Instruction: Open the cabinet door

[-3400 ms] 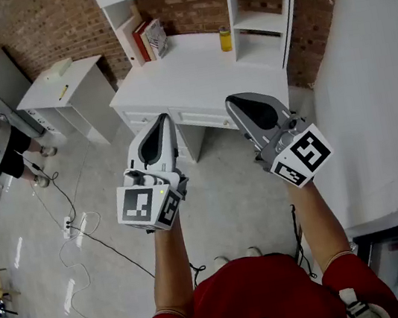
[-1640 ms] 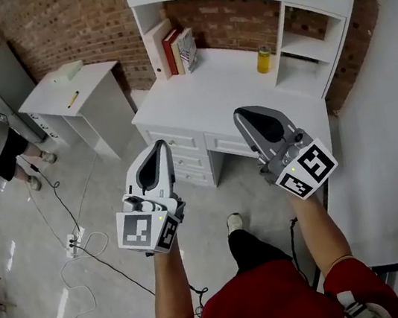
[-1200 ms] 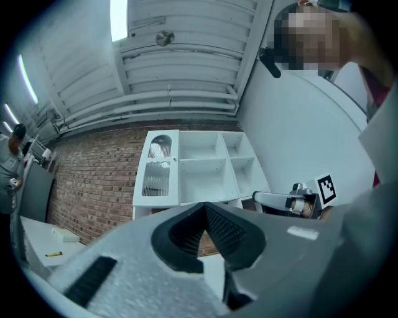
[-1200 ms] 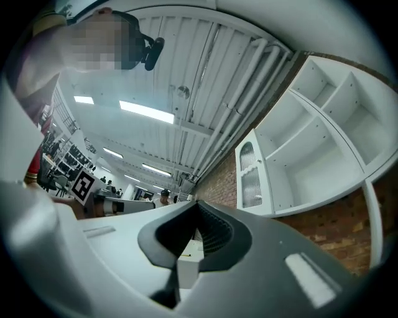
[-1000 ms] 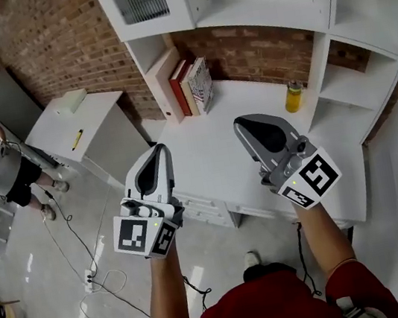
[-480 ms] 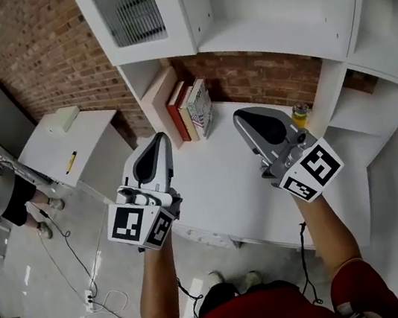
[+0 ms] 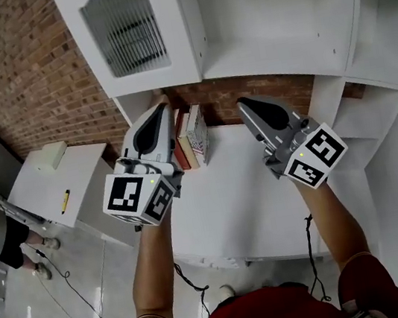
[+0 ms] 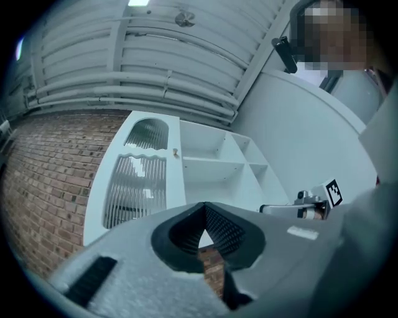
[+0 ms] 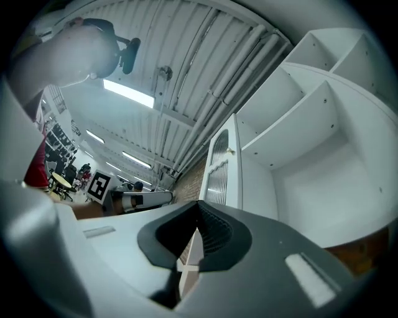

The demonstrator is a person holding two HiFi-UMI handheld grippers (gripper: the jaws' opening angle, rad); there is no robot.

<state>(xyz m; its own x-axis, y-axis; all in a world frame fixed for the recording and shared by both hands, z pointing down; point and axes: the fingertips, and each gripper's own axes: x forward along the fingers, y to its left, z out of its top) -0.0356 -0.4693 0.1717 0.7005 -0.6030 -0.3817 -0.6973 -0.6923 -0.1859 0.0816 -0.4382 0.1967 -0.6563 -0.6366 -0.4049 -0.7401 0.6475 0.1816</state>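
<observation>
Head view, books (image 7: 193,134) upright on desk (image 7: 242,192), cabinet door (image 7: 129,34) shut above left gripper (image 7: 163,108)

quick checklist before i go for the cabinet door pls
1. Cabinet door fully closed and ready to be pulled: ok.
2. Door knob in sight on the door's right edge: ok.
3. Left gripper jaws apart to take the knob: not ok, they are together and empty.
4. Right gripper free to help: ok, empty, though its jaws are together too.
5. Way up to the knob free: ok, nothing stands between.
6. Books out of the door's swing: probably ok, they stand below the cabinet.
</observation>
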